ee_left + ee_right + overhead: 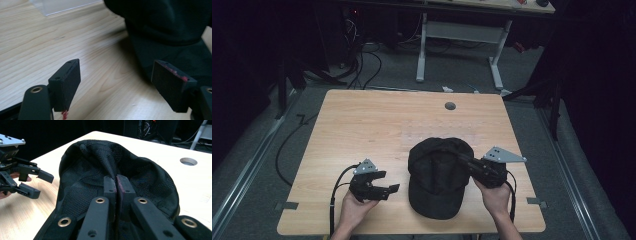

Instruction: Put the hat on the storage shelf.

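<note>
A black mesh-weave baseball cap (439, 175) lies on the near half of a pale wooden table (377, 125), brim toward the person, its soft crown creased. The right gripper (116, 185) has its jaws pinched together on a fold of the crown fabric. The left gripper (387, 181), jaws wide apart and empty, hangs just beside the brim.

Right gripper (116, 185) pinches the black cap (100, 167) (probably a fabric fold).
</note>
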Motion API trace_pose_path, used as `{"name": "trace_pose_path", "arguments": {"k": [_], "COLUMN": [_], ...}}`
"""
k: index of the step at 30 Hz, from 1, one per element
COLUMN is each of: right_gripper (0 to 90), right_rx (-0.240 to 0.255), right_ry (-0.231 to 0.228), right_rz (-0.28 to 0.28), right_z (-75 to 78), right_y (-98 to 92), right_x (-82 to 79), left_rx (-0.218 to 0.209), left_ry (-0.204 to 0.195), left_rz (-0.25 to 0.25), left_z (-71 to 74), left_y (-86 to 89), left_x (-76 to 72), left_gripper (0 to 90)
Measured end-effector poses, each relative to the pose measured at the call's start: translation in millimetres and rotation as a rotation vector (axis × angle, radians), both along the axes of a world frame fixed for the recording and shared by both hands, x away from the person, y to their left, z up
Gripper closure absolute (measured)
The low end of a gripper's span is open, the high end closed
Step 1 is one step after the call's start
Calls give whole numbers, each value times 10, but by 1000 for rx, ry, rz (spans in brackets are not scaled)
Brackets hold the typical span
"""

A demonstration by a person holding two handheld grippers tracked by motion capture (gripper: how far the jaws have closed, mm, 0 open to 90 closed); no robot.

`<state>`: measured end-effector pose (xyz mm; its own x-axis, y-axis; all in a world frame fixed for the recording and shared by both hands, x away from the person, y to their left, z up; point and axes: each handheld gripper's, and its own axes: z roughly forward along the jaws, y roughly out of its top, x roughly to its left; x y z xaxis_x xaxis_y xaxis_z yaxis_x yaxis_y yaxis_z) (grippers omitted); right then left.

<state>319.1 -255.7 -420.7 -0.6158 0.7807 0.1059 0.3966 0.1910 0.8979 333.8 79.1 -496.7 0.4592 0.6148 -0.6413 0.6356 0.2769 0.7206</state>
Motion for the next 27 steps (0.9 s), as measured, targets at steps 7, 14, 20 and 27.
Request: {"name": "trace_pose_path", "arguments": {"k": [7, 14, 20, 27], "right_gripper": [870, 870, 870, 870], "right_rx": [11, 24, 43, 53], "right_ry": [-14, -39, -44, -56], "right_rz": [14, 38, 62, 86], "right_z": [35, 85, 89, 100], "right_y": [6, 17, 24, 44], "right_x": [-1, -13, -14, -22], "left_rx": [-10, -20, -24, -24], "left_ry": [19, 22, 29, 50], "left_rz": [-72, -131, -166, -202], "left_z": [72, 131, 159, 157], "left_y": [-107, -208, -282, -342], "left_x": [-31, -56, -57, -54], "left_gripper": [228, 215, 199, 210]}}
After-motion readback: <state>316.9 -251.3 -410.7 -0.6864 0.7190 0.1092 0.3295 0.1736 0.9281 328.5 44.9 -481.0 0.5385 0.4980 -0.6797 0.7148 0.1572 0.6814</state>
